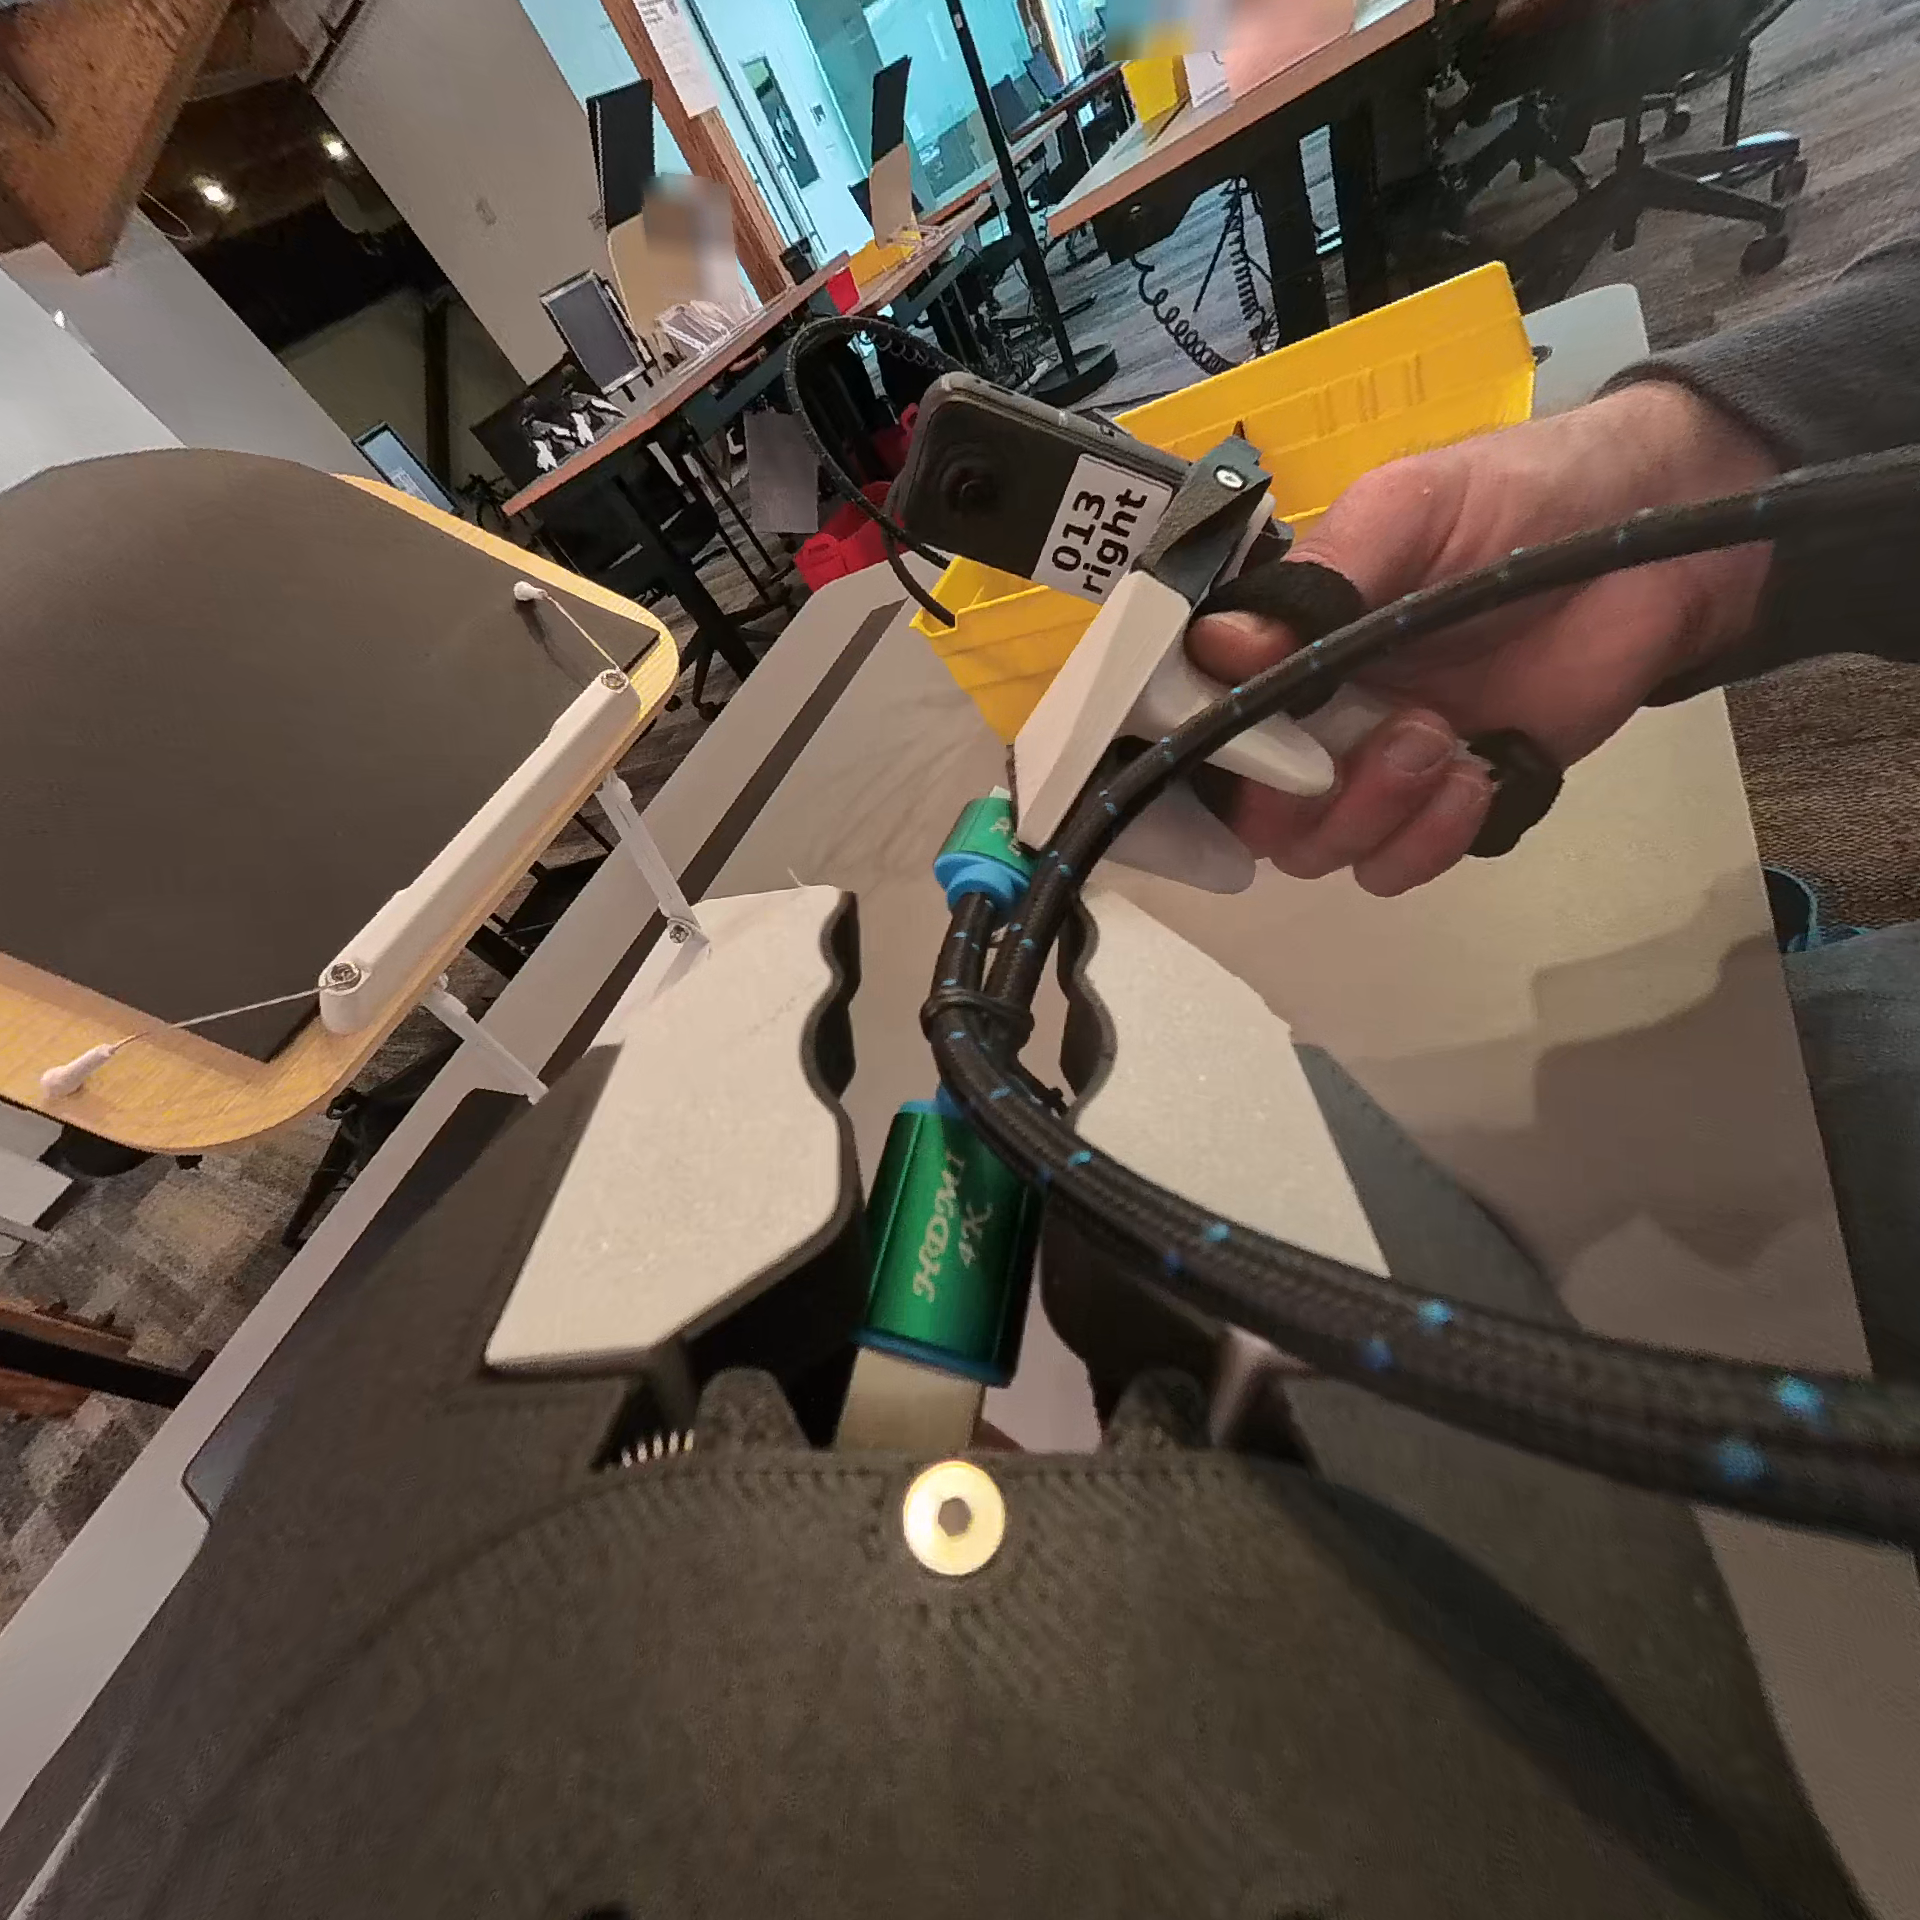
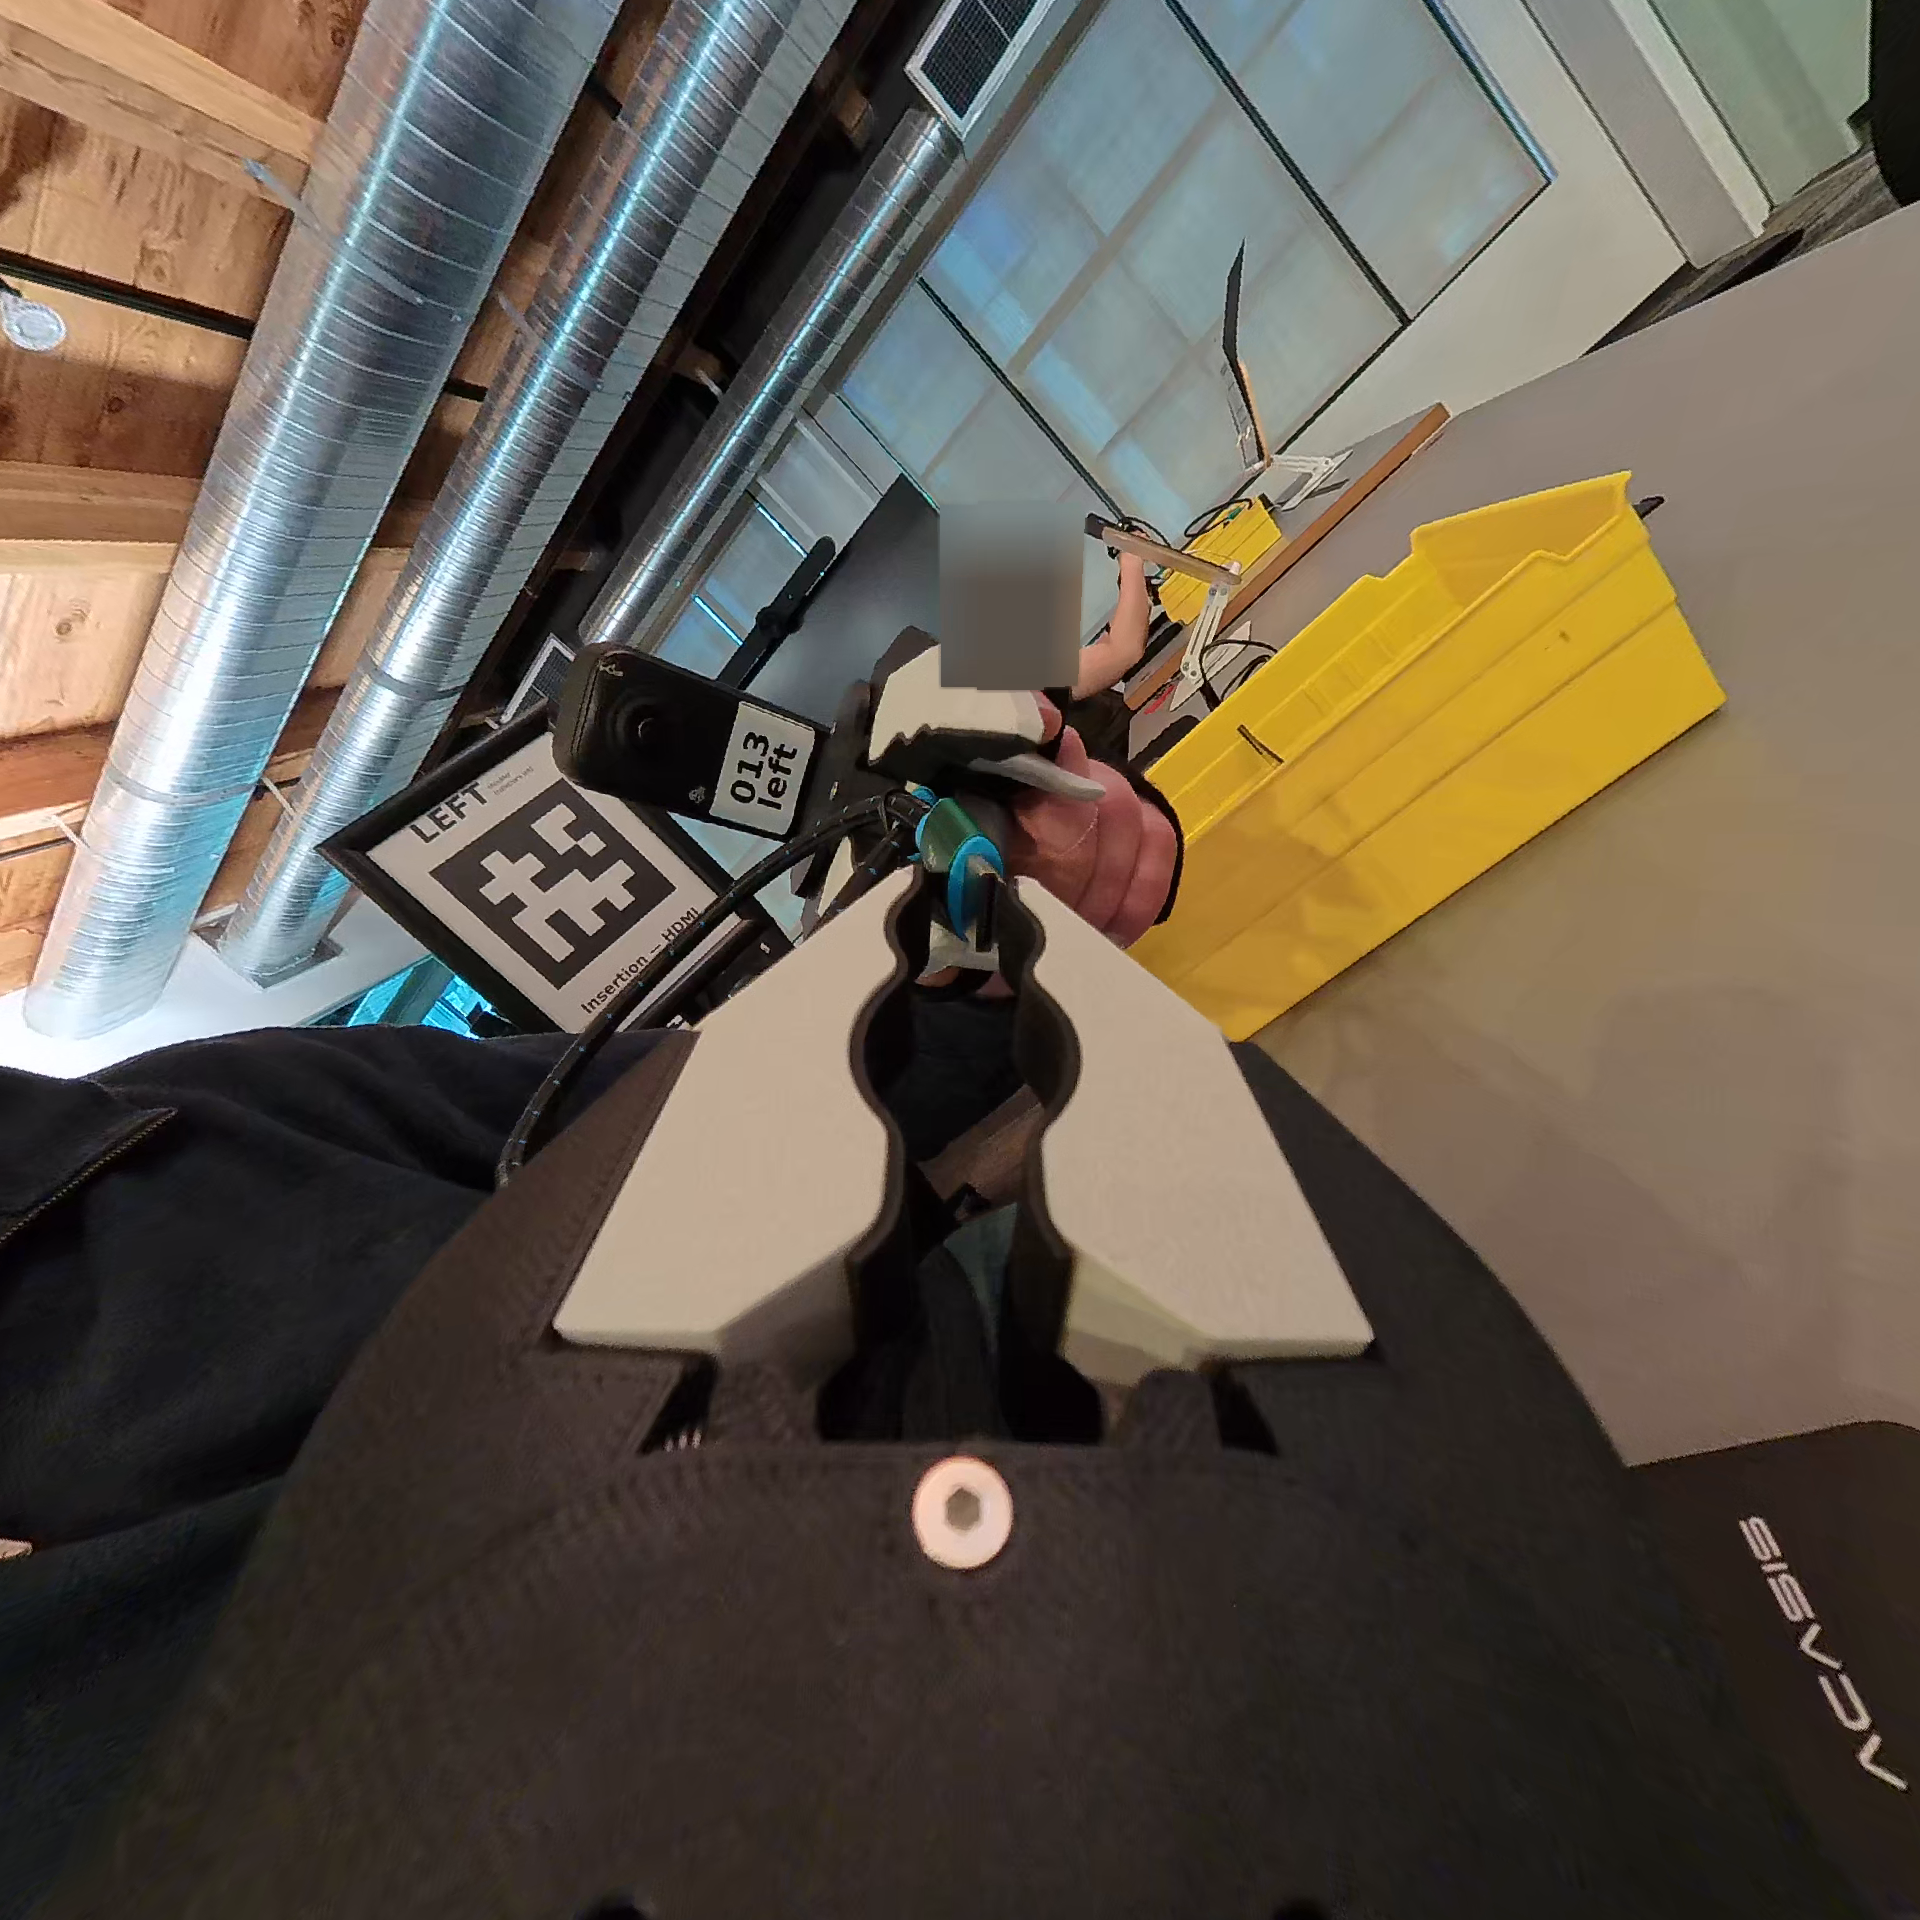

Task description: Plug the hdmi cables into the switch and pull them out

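Note:
In the left wrist view my left gripper is shut on a green HDMI plug whose metal tip points back at the camera. Its black braided cable with blue flecks loops off to the right and is tied in a bundle. A second green plug with a blue collar sits just beyond, pinched by the tips of my right gripper, which a hand holds. In the right wrist view my right gripper is closed on that plug, with the left gripper right behind it. No switch is in view.
A yellow bin stands on the grey table; it also shows in the right wrist view. A tilted black-topped board is at the left. A framed marker sign and a black flat item are nearby. Left and right tips are no more than a few centimetres apart.

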